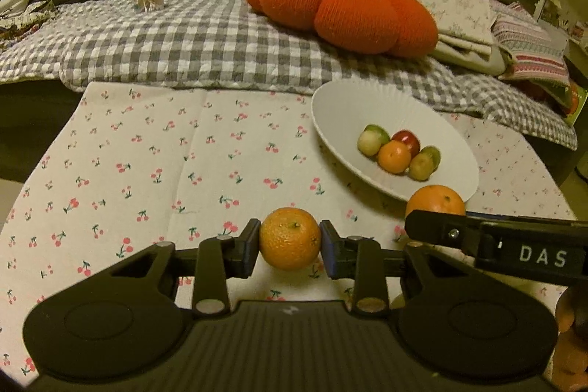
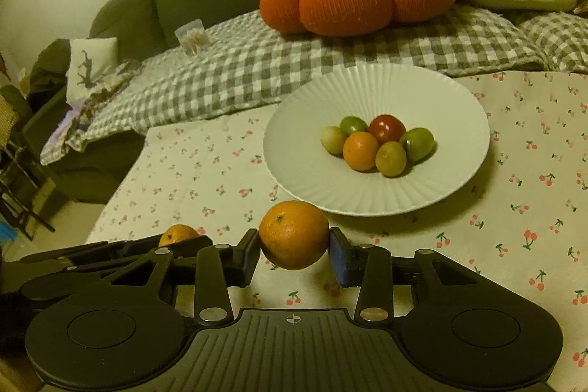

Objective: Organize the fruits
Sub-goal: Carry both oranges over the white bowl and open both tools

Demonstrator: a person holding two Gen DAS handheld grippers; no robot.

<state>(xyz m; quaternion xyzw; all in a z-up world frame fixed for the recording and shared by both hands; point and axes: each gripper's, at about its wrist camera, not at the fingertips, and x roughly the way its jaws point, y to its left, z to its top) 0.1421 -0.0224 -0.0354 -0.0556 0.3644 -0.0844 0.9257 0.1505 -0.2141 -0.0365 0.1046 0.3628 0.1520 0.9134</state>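
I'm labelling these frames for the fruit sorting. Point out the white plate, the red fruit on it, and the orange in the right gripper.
white plate (image 2: 367,87): right wrist view, bare ribbed far wall.
red fruit (image 2: 386,128): right wrist view, its glossy top.
orange (image 2: 293,234): right wrist view, middle of its peel.

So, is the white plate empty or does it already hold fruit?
It holds fruit. The plate has six small fruits in the middle: one orange, one red, four greenish.

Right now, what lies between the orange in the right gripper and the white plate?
Nothing but bare cherry-print tablecloth. The right wrist view shows the orange clamped in the right gripper, with the white plate just beyond it.
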